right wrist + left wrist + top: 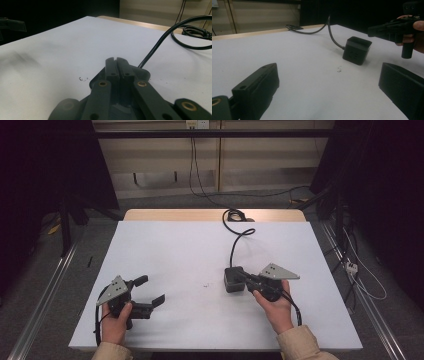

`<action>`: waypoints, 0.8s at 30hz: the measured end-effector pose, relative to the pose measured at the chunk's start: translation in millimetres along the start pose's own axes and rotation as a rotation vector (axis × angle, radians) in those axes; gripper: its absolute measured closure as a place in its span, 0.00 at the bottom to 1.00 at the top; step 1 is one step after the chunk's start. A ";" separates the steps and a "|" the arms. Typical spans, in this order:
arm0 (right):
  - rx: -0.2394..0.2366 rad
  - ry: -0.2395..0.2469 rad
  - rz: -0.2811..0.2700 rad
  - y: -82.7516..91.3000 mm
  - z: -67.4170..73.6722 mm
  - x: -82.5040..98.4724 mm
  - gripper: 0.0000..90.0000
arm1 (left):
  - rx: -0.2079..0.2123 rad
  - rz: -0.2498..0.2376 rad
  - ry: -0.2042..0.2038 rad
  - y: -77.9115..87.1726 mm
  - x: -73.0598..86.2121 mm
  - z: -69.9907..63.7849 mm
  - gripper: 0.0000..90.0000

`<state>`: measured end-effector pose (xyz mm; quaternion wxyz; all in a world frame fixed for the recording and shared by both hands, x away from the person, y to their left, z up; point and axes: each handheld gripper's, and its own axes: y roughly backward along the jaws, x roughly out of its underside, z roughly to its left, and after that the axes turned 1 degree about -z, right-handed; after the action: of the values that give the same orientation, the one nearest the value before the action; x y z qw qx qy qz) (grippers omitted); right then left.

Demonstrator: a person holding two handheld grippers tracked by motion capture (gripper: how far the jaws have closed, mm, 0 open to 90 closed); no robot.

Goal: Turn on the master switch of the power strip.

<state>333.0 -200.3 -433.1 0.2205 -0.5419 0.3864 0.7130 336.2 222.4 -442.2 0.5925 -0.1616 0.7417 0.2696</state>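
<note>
The place looks like a lab or recording rig rather than a home. A white-topped table stands on grey carpet between metal floor rails, flanked by black curtains. Cables run down from a wall outlet on beige panelling, and a power strip lies on the floor.

The table's white top looked matt and smooth, like a sheet laid over pale wood, which showed as a strip at the far edge. A small dark scuff marked the sheet. The black box appeared to be matt plastic, and its cable had a slight rubbery sheen. The left gripper and right gripper looked like matt black plastic, with brass-coloured inserts and dull grey plates. The sleeves were beige cloth.
</note>
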 end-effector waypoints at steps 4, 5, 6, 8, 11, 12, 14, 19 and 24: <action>-0.001 -0.001 0.001 -0.2 0.1 0.0 1.00 | 0.000 0.001 -0.002 -0.1 0.0 0.1 0.03; -0.002 -0.003 0.001 -0.3 0.1 0.0 1.00 | 0.001 0.001 -0.003 -0.2 0.0 0.1 0.03; -0.004 -0.004 0.001 -0.4 0.0 0.1 1.00 | 0.002 0.002 -0.003 -0.1 0.0 0.2 0.03; -0.002 0.002 0.003 -0.6 0.0 0.1 1.00 | 0.001 0.002 -0.002 -0.1 0.0 0.2 0.03; 0.000 0.012 0.010 -1.4 1.0 -0.2 1.00 | 0.001 0.002 -0.002 -0.3 0.1 0.1 0.03; 0.001 0.012 0.010 -1.5 1.3 -0.3 1.00 | 0.001 0.003 -0.002 -0.3 0.1 0.1 0.03; -0.001 0.012 0.012 -2.0 1.6 -0.4 1.00 | 0.002 0.003 -0.002 -0.3 0.1 0.0 0.03; -0.005 0.009 0.015 -3.4 2.1 0.2 1.00 | 0.001 0.004 -0.002 -0.2 0.2 0.1 0.03; -0.001 0.010 0.026 -5.2 2.6 1.1 1.00 | 0.001 0.004 -0.001 -0.3 0.2 0.2 0.03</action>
<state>334.9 -195.2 -435.5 0.2088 -0.5406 0.3943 0.7132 336.5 222.3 -442.5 0.5926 -0.1597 0.7417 0.2706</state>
